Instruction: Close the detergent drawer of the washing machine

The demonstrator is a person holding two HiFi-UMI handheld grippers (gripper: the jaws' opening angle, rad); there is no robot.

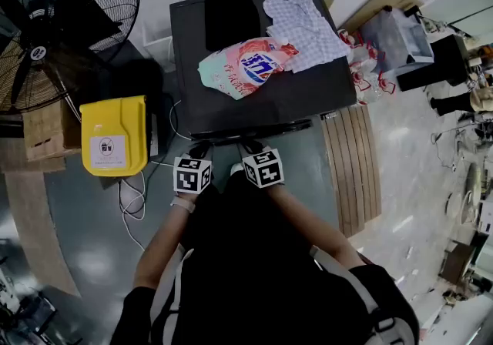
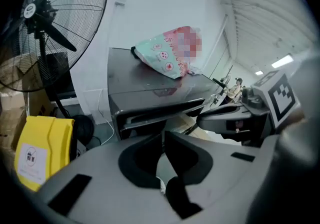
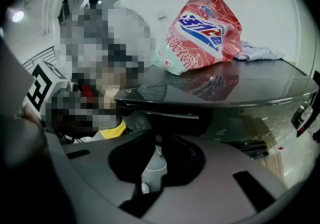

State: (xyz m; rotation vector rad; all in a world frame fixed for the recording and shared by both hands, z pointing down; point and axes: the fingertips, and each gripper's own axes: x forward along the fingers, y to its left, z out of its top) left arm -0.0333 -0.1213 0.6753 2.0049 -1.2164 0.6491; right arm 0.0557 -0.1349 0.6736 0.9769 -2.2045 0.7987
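Black detergent drawer [image 3: 172, 122], front facing the person, long axis sideways

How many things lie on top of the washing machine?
3: a black cloth far left, a detergent bag in the middle, a checked shirt far right. More may hide underneath.

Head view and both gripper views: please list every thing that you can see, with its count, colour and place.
washer: one, dark grey, centre
drawer: one, dark, washer's front
detergent bag: one, pink and mint, on washer
checked cloth: one, white-lilac, on washer, right
flat item: one, black, on washer, back
fan: one, black, far left
bin: one, yellow, left of washer
box: one, brown, beside bin
cable: one, white, on floor
slatted board: one, wooden, right of washer
left gripper: one, grey, fingers together, empty
right gripper: one, grey, fingers slightly apart, empty
arms: two, behind the grippers
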